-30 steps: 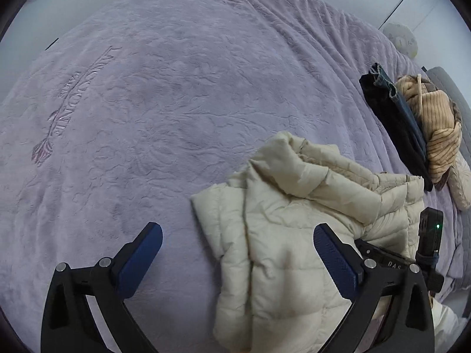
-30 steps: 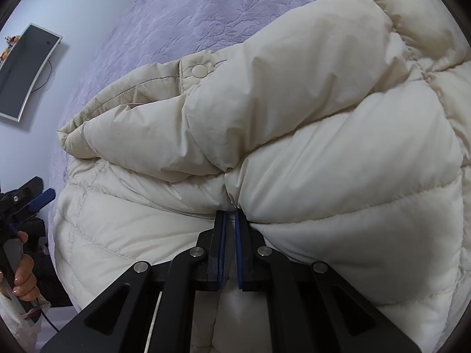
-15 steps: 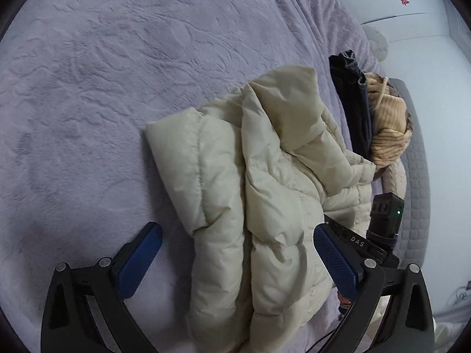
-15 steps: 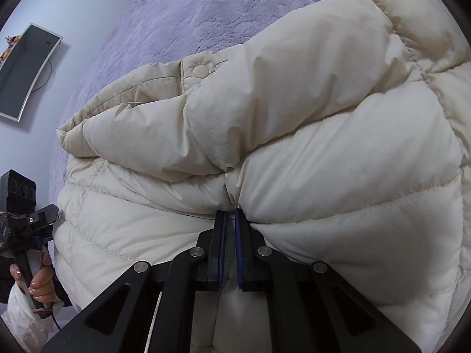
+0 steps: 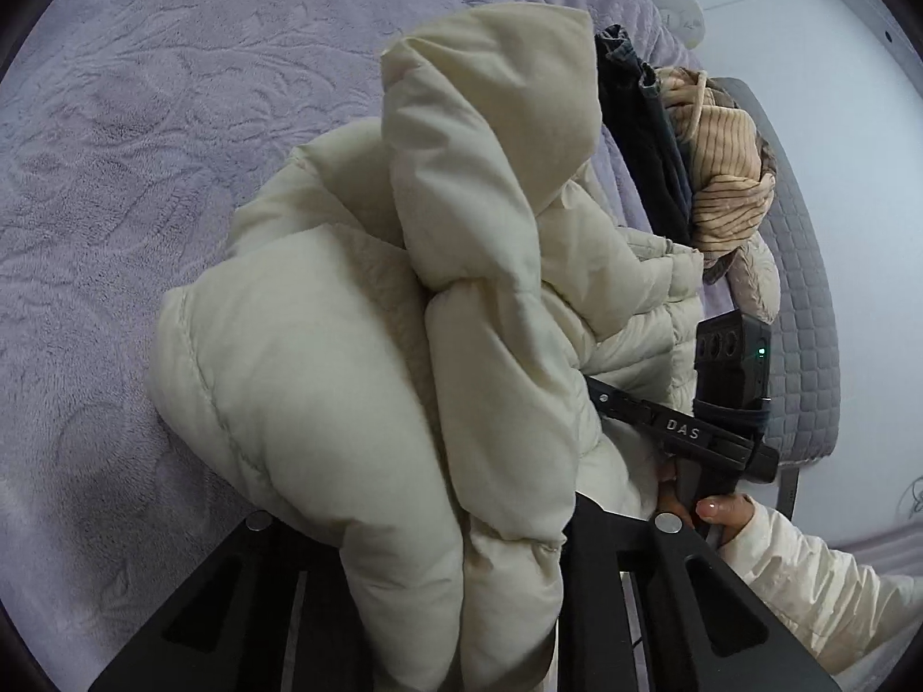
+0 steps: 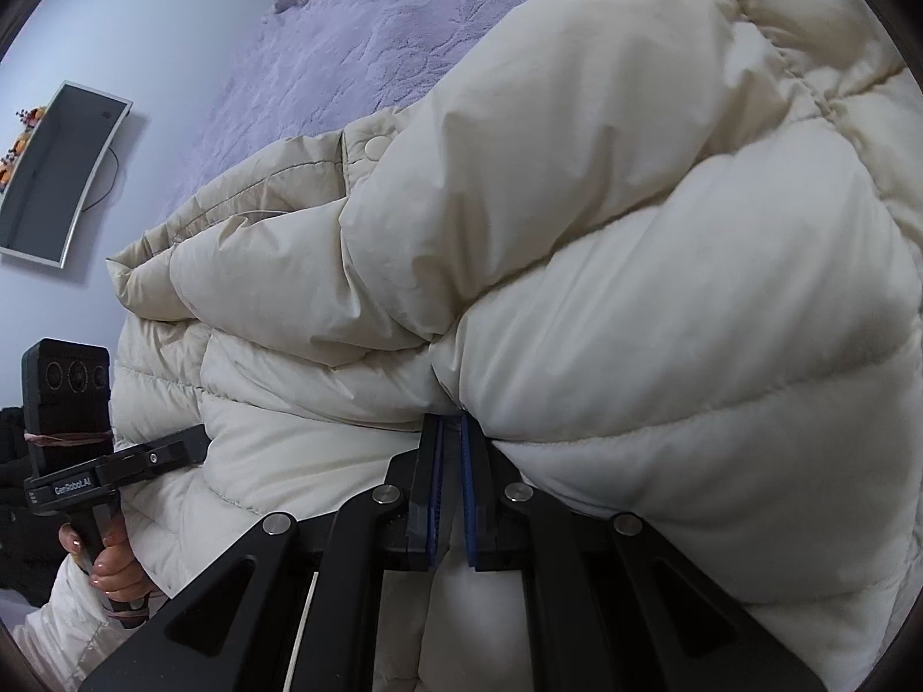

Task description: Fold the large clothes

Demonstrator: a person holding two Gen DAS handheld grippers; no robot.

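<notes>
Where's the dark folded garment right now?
Left wrist view, upper right: the dark garment lies on the purple bedspread, between the cream puffer jacket and the tan striped garment.

The puffer jacket (image 5: pixel 357 380) is cream all over, quilted in fat horizontal bands, with one matching cream snap (image 6: pixel 378 145) on its placket. Under it the bedspread (image 5: pixel 144 132) is pale lilac — embossed with a swirling leaf pattern. Off to the side lie a dark navy garment (image 5: pixel 646 144) and a tan one (image 5: pixel 724 173) with thin dark ribbed stripes. The right gripper (image 6: pixel 451 484) is black with blue pads (image 6: pixel 468 490) (the frame is matte). The mattress edge (image 5: pixel 802 288) is grey, stitched in small squares.
</notes>
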